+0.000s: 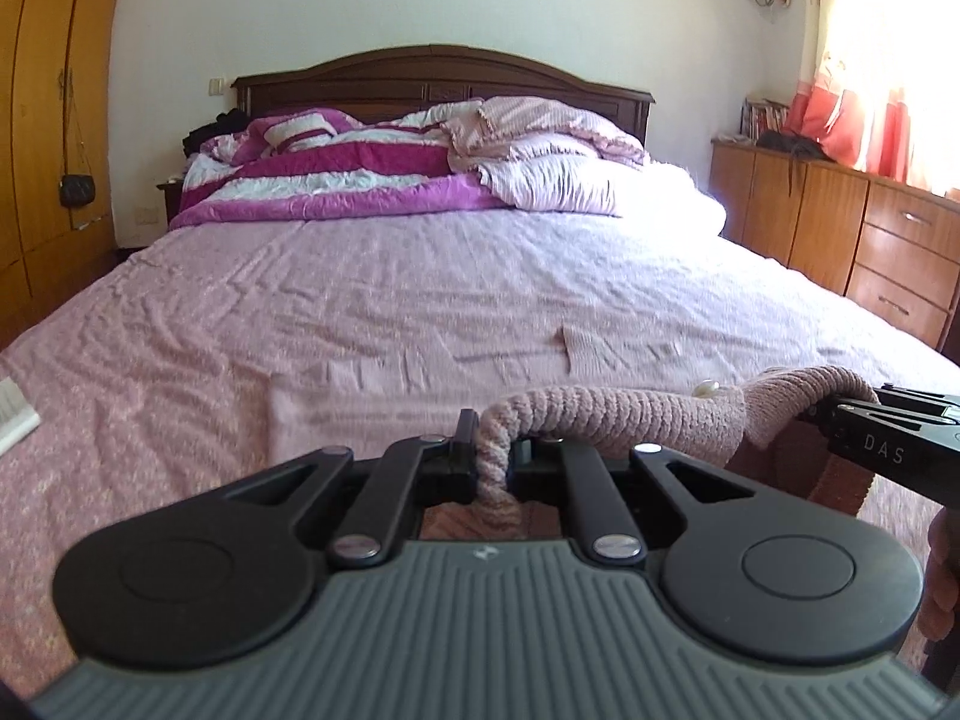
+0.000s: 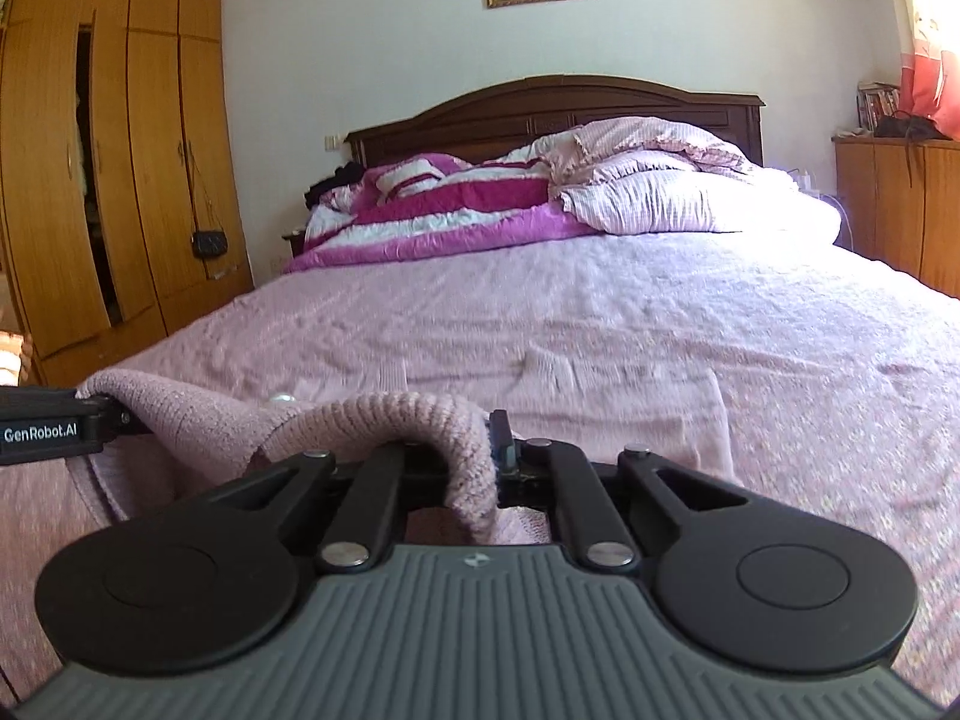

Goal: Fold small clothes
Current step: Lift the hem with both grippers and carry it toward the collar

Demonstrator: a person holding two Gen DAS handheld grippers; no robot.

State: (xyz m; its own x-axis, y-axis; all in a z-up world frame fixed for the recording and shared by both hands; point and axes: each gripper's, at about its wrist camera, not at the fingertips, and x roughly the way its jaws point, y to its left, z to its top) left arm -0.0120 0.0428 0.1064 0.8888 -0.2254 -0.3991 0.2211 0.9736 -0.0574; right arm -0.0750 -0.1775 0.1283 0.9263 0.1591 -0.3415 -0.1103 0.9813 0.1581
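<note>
Your left tool (image 1: 489, 456) and right tool (image 2: 501, 453), both clamped tight on the pink ribbed knit garment (image 1: 630, 414) above the pink-sheeted bed (image 1: 420, 276), risk slippage if tension turns uneven.

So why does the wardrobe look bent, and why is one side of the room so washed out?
Left wrist view: the fisheye lens bows the wardrobe, and sun through the curtain blows out the duvet beside it. Right wrist view: the wardrobe curves likewise, glare sits at the right edge, and the bedspread looks slightly smeared.
</note>
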